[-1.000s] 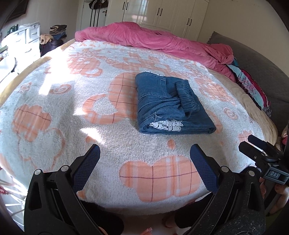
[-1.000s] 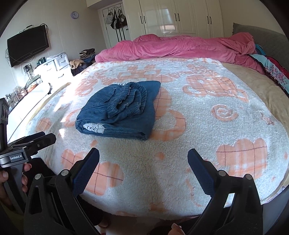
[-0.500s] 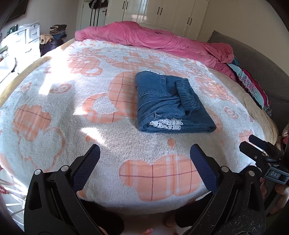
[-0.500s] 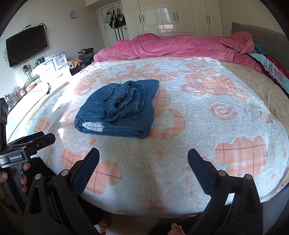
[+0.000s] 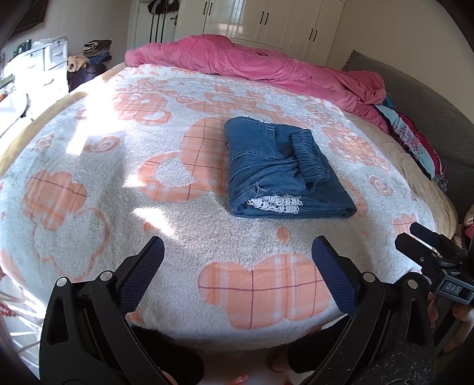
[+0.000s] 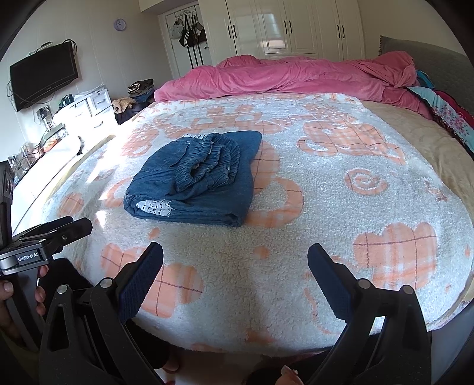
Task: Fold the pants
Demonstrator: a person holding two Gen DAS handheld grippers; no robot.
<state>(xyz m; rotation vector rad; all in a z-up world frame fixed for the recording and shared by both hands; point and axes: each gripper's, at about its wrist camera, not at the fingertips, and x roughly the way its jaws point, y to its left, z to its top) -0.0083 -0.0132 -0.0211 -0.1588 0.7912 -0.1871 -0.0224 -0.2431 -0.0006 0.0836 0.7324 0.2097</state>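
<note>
Blue denim pants (image 5: 281, 171) lie folded into a compact rectangle on the white and orange blanket (image 5: 148, 183), with the elastic waistband on top and white lace trim at the near edge. They also show in the right wrist view (image 6: 198, 180). My left gripper (image 5: 237, 260) is open and empty, held back near the bed's front edge, apart from the pants. My right gripper (image 6: 235, 263) is open and empty, also near the front edge. Each gripper shows at the side of the other's view.
A pink duvet (image 5: 251, 62) is bunched along the far side of the bed. Colourful clothes (image 5: 414, 139) lie at the right by a grey headboard (image 5: 429, 100). White drawers (image 6: 89, 109) and a wall TV (image 6: 44, 74) stand left. Wardrobes (image 6: 284, 26) line the back wall.
Both grippers have drawn back slightly from the folded pants and stay open. The pants have not moved.
</note>
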